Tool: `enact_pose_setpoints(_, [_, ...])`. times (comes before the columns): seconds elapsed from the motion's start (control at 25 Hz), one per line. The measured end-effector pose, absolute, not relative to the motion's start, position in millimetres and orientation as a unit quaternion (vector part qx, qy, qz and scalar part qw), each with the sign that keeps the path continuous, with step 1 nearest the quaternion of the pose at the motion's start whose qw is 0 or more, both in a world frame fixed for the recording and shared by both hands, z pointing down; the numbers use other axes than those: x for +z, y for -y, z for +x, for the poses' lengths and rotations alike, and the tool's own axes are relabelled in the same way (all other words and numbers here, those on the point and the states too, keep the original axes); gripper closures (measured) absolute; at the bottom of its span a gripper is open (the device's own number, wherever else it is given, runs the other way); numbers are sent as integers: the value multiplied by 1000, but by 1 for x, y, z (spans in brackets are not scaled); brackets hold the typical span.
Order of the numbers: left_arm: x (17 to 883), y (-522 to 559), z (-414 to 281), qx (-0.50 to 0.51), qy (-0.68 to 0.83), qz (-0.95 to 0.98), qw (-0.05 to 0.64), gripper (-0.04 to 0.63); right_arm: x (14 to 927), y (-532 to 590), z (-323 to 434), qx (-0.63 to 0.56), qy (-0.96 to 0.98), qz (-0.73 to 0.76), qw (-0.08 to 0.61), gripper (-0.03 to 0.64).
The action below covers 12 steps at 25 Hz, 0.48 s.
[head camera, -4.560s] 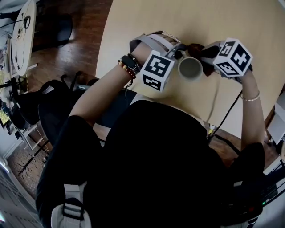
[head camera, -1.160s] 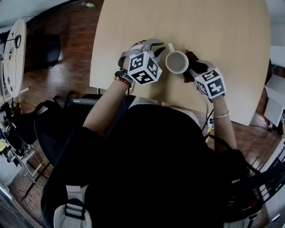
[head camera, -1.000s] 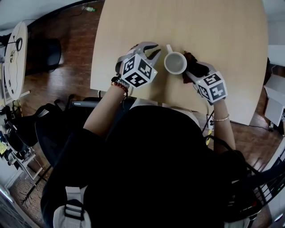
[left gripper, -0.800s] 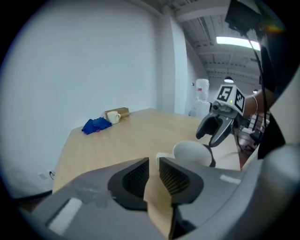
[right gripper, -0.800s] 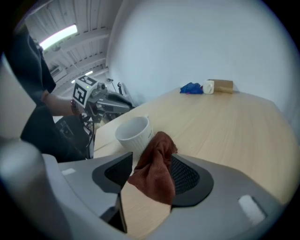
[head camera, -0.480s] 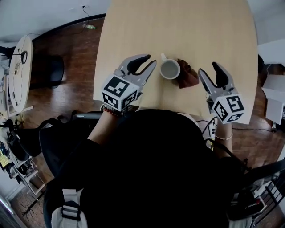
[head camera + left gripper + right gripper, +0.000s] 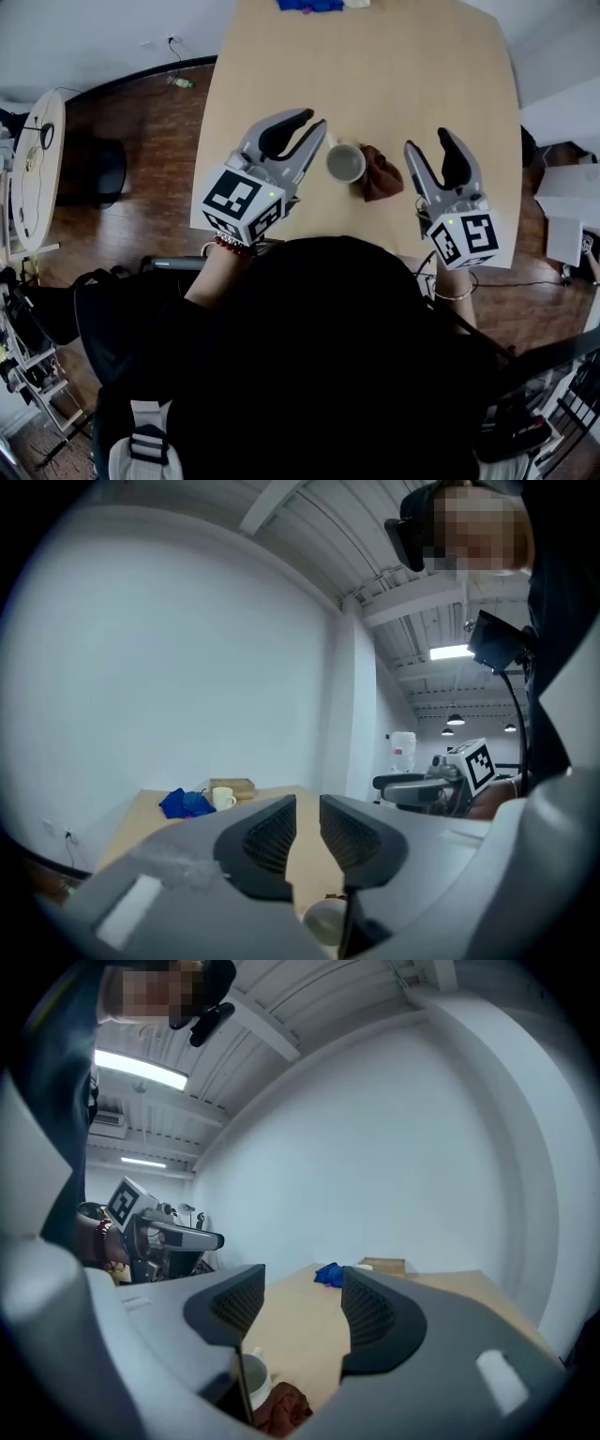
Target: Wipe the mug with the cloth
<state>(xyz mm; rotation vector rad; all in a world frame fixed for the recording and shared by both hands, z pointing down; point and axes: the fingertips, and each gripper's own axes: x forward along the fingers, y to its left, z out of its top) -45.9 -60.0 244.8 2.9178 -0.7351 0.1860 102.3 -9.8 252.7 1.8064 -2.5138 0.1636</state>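
You hold both grippers over the table (image 7: 375, 66) at mid-frame. The left gripper (image 7: 314, 120) has its jaws narrowly apart and empty. The right gripper (image 7: 427, 141) gapes wide and empty, having just opened and eased in slightly. The mug (image 7: 345, 162) stands between them, with the cloth (image 7: 381, 174) touching its right side.

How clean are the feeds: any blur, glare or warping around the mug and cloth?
Head view: evenly lit, sharp, no glare; mug and cloth read clearly, though the table edges bow. Left gripper view: strong fisheye with a dark rim, the mug blurred at the bottom edge. Right gripper view: same fisheye, a bright ceiling light at upper left, mug and cloth cropped low.
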Motion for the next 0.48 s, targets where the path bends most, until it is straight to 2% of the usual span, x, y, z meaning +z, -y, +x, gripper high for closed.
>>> enact_pose_setpoints(0.48, [245, 60, -66, 42, 247, 964, 88, 511, 246, 12, 87, 34, 809, 585, 29, 362])
